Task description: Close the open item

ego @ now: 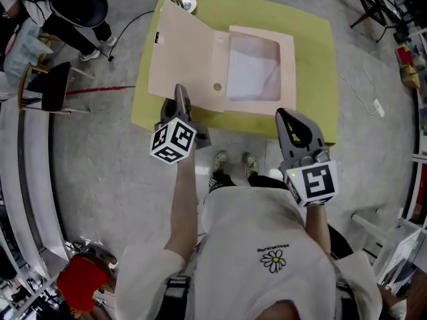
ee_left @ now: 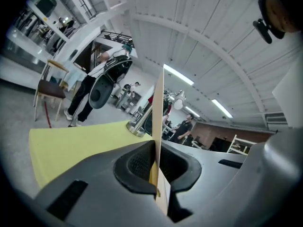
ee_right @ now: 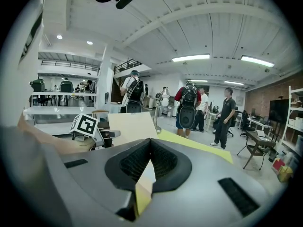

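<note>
The left gripper (ego: 180,93) pinches the raised flap (ego: 181,49) of the open flat beige box (ego: 257,69). The right gripper (ego: 287,117) hovers closed and empty.

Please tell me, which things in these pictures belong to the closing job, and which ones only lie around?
Part of the job:
- open beige cardboard folder with a clear window pocket
- left gripper, shut on the folder's raised cover
- right gripper, shut and empty

Just lying about:
- round white stand base on the yellow-green table
- wooden-framed chair with a dark seat, on the floor
</note>
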`<move>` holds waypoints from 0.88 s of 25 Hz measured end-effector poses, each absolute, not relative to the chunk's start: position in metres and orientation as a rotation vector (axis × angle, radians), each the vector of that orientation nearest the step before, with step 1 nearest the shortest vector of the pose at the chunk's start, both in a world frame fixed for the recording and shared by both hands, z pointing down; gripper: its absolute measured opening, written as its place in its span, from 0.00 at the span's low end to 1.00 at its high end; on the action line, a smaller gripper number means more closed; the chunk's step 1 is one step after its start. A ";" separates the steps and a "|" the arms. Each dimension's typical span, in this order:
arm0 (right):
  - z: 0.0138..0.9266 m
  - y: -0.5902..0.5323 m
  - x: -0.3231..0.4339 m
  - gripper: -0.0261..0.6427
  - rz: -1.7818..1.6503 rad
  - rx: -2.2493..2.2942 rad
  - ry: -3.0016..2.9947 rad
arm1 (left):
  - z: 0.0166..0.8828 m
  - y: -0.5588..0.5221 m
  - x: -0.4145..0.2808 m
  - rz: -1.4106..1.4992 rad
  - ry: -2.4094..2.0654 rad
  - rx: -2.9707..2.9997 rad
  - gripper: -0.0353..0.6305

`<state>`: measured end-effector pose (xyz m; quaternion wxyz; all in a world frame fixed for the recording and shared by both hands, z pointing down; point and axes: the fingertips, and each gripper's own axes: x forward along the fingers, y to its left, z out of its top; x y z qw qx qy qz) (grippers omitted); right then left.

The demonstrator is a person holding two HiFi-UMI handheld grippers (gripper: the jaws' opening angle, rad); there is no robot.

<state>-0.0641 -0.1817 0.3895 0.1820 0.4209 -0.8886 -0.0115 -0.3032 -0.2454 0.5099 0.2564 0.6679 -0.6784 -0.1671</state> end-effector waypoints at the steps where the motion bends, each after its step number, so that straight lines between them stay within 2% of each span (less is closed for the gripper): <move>1: 0.388 -0.182 -0.063 0.06 -0.043 1.189 -2.513 | 0.505 -0.245 -0.298 -0.429 -1.853 1.833 0.08; 9: 0.384 -0.185 -0.033 0.06 -0.051 1.283 -2.501 | 0.473 -0.247 -0.246 -0.108 -1.973 2.098 0.08; 22: 0.394 -0.184 0.048 0.06 0.063 1.465 -2.478 | 0.476 -0.245 -0.098 0.645 -1.840 2.600 0.09</move>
